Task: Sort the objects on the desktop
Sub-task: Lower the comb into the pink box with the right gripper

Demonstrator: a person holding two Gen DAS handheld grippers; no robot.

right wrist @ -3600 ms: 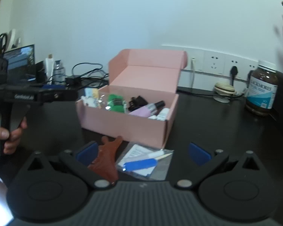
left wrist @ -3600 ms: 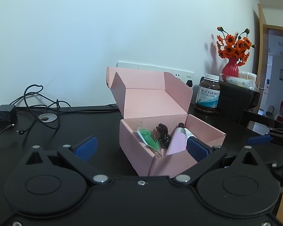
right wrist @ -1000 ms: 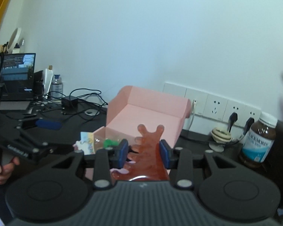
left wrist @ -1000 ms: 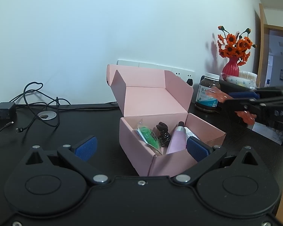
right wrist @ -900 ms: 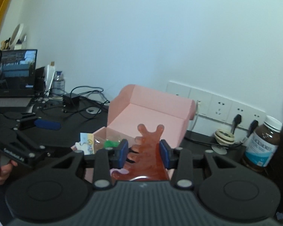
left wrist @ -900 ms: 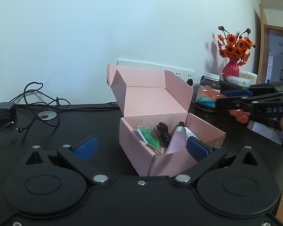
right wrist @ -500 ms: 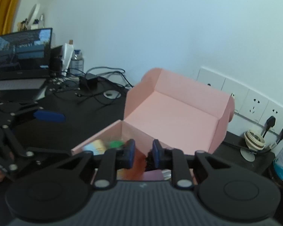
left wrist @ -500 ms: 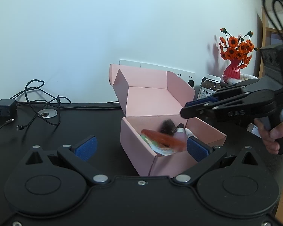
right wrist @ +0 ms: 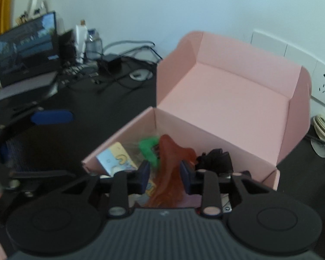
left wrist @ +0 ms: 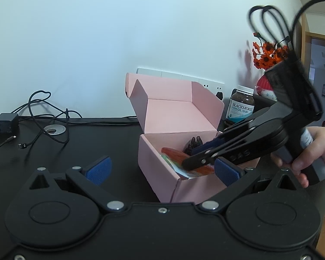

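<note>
Right claw: barely parted, jaws just reopening astride red-brown comb | pink box | risk: comb snags pad, lifts out

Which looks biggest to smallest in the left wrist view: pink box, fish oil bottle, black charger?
1. Pink box, by far the largest.
2. Fish oil bottle.
3. Black charger, a little smaller than the bottle. The two look close, and they sit at different distances, so their true order is unsure.
</note>
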